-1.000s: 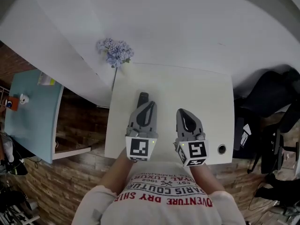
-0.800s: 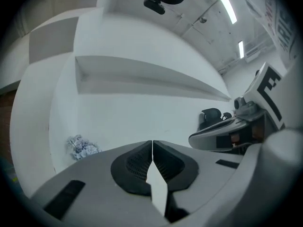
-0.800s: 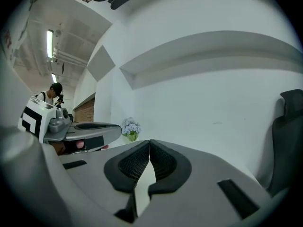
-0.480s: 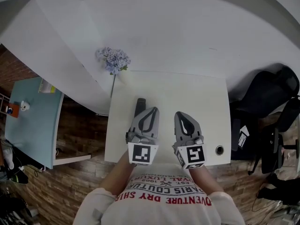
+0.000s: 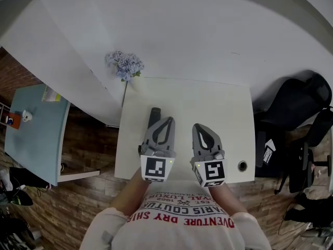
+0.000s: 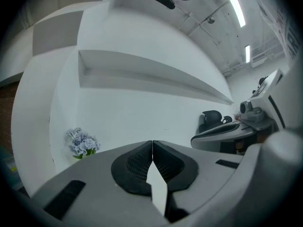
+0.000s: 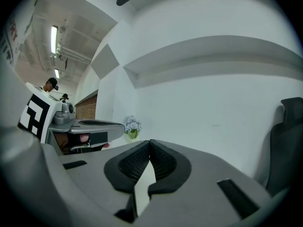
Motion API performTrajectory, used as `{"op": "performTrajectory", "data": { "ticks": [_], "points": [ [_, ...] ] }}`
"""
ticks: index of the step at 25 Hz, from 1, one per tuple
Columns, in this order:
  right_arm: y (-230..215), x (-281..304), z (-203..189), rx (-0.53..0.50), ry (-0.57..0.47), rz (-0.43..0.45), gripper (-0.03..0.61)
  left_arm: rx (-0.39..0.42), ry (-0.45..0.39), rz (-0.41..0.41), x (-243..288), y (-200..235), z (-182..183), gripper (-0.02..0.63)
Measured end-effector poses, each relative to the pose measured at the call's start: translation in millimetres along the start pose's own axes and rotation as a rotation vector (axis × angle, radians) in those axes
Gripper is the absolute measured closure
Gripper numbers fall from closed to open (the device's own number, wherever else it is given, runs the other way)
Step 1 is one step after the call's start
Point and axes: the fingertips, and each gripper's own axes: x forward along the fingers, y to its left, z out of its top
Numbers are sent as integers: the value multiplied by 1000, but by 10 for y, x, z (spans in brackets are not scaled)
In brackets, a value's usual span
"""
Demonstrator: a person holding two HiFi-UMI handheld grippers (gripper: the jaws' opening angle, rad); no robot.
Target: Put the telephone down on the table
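White tabletop (image 5: pixel 229 113) is occupied by dark telephone (image 5: pixel 154 113) | left gripper (image 5: pixel 167 122) and right gripper (image 5: pixel 197 127) are held closed, empty | task is judged done

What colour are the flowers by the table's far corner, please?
Pale blue-purple flowers, clearest in the head view.

Telephone (image 5: pixel 154 114): near end hidden under left gripper (image 5: pixel 166 122); only dark far end shows. Items (image 5: pixel 24 116) on blue side table (image 5: pixel 36 139): too small to identify
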Motion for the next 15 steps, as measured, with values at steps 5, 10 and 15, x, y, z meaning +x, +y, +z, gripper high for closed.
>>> {"op": "performTrajectory", "data": {
  "ticks": [5, 10, 15],
  "points": [
    [-51, 12, -33, -2, 11, -4, 554, 3, 14, -6, 48, -44, -7, 589],
    [-56, 22, -68, 2, 23, 0, 554, 18, 57, 4, 61, -38, -73, 589],
    [-26, 36, -107, 4, 34, 17, 554, -6, 79, 23, 60, 18, -124, 589]
  ]
}}
